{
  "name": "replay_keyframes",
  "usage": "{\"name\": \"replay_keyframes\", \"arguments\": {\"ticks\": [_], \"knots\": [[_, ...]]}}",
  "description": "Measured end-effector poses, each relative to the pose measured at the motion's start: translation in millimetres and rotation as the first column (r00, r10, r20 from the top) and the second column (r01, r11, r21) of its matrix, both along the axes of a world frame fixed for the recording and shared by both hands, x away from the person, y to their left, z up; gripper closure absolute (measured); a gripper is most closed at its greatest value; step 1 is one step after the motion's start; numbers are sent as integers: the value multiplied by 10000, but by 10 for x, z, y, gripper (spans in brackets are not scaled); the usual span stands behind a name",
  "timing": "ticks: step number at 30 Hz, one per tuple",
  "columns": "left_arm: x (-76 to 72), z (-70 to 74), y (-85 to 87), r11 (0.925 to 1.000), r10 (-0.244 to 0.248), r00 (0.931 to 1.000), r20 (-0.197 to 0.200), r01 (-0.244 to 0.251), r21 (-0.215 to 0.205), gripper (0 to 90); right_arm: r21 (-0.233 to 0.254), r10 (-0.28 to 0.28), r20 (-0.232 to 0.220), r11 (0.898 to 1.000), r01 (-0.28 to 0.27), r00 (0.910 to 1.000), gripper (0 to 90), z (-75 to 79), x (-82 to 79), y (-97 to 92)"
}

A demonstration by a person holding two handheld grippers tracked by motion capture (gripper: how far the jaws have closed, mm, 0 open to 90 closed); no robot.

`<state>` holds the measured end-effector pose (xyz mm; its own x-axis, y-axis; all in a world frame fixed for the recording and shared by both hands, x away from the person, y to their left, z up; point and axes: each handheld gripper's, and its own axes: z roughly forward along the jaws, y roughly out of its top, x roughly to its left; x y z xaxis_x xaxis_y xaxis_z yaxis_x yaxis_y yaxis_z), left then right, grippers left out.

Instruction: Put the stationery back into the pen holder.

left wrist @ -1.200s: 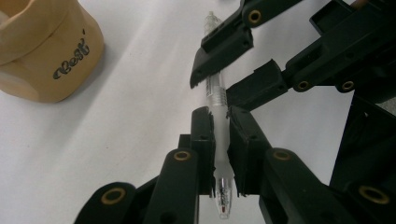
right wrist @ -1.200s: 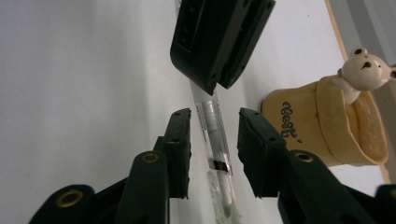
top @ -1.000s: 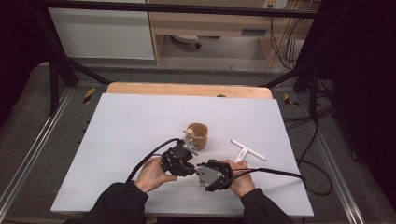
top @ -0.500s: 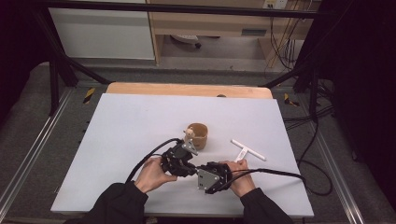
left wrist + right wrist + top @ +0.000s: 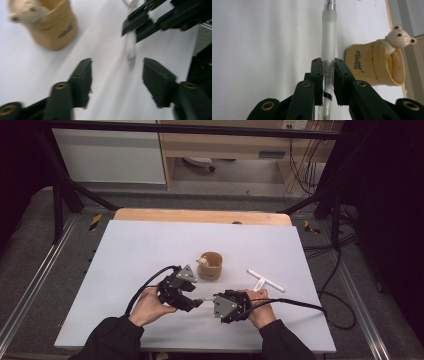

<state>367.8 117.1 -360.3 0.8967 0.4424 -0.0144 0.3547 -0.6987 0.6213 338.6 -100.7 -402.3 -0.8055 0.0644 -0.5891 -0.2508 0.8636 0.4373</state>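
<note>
left gripper has just let go, jaws apart; right gripper clamps pen, level, pointing leftward.

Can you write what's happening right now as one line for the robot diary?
right gripper: shut on pen | left gripper: jaws just opening, off pen tip | bear cup: upright beside

High view: above the table, facing forward and down.
Gripper views: close, along their jaws.
Shared: tan cup.
</note>
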Motion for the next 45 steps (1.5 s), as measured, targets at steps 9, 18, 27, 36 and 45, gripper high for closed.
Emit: {"name": "replay_keyframes", "arguments": {"ticks": [9, 18, 27, 36, 45], "knots": [[-46, -162, 423, 9918, 1271, 9909, 438, -1276, 80, 177, 608, -683, -169, 9958, 692, 9975, 794, 129, 71, -68], [-103, -388, 847, 9761, 2158, 9762, 231, -2151, -304, 159, 1924, -1487, -977, 9673, 1653, 9840, 794, 267, 157, -163], [-152, -508, 1212, 9478, 3145, 9484, 393, -3116, -672, 155, 3475, -2198, -1810, 8975, 2714, 9586, 794, 407, 276, -268], [-201, -632, 1476, 9246, 3732, 9276, 191, -3701, -901, 155, 4915, -2672, -2635, 7896, 3673, 9269, 794, 536, 450, -291], [-180, -682, 1530, 9194, 3852, 9227, 119, -3827, -911, 156, 5889, -2893, -3229, 6839, 4306, 9011, 794, 610, 683, -207]]}}
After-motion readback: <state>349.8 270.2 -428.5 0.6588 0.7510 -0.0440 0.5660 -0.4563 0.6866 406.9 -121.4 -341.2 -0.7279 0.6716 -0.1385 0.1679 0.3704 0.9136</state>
